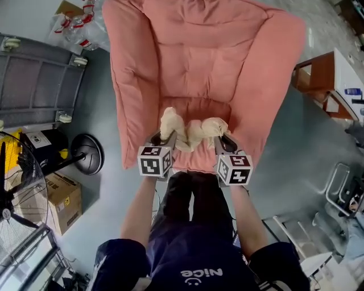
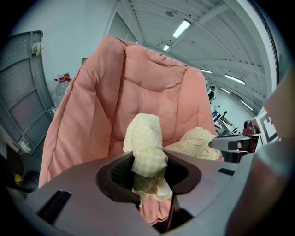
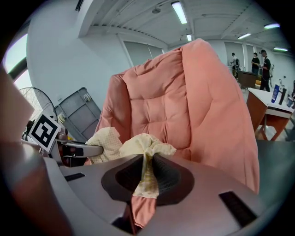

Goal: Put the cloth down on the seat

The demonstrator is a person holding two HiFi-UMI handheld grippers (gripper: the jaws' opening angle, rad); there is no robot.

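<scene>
The cloth [image 1: 190,135] is showing pale yellow with a fine cream check (clearest in the left gripper view), and the seat [image 1: 199,62] is glowing salmon pink all over. The left gripper [image 1: 165,138] and right gripper [image 1: 223,138] are wearing black-and-white square markers on grey bodies. The floor [image 1: 296,131] is looking dull blue-grey, and the person's shirt [image 1: 193,250] is reading dark navy with white lettering.

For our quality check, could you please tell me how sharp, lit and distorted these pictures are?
Head view: sharp and evenly lit, no glare on the chair. Left gripper view: fisheye-curved, black corners, cloth crisp. Right gripper view: same curving, ceiling lamp glaring white.
</scene>
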